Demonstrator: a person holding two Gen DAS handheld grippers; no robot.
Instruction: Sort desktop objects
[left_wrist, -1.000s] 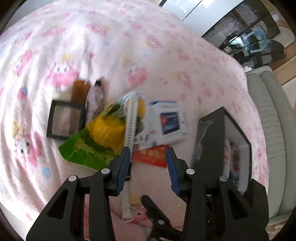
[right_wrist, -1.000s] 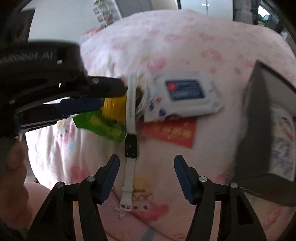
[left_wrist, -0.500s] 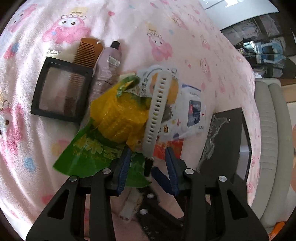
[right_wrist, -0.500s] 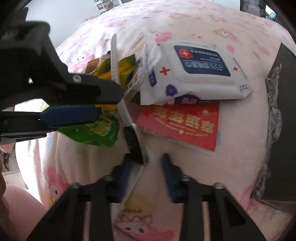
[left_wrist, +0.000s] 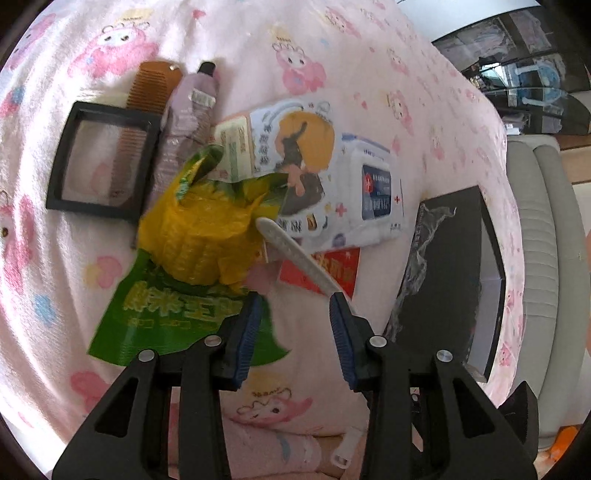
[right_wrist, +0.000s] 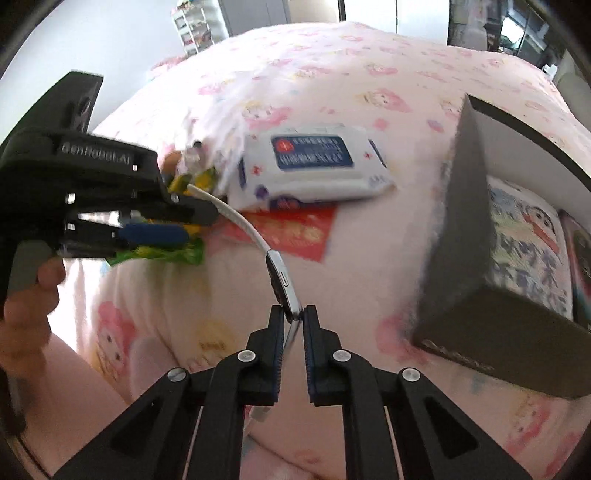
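The right gripper (right_wrist: 294, 317) has its blue-padded jaws clamped together on the metal-edged body of a smartwatch (right_wrist: 283, 286), which stands on edge between the pads; its white, perforated rubbery strap (right_wrist: 236, 216) arcs up and away to the left, toward the pile of packets. The left gripper (left_wrist: 293, 328) stands with jaws apart and nothing between them; one pad touches the lower edge of a glossy green snack bag (left_wrist: 184, 314), the other sits just beside the strap's far length. Just beyond lie a crinkled yellow packet (left_wrist: 199, 236), a flat red envelope (left_wrist: 325, 264), and a soft white wet-wipe pack (right_wrist: 314, 166) with a blue label. Further left of that gripper are a square black frame (left_wrist: 101, 162), a brown toothed comb (left_wrist: 151, 86) and a mauve tube (left_wrist: 192, 107). To the right stands an open dark box (right_wrist: 469, 236). All rest on a fleecy pink cartoon-print blanket (right_wrist: 369, 88).
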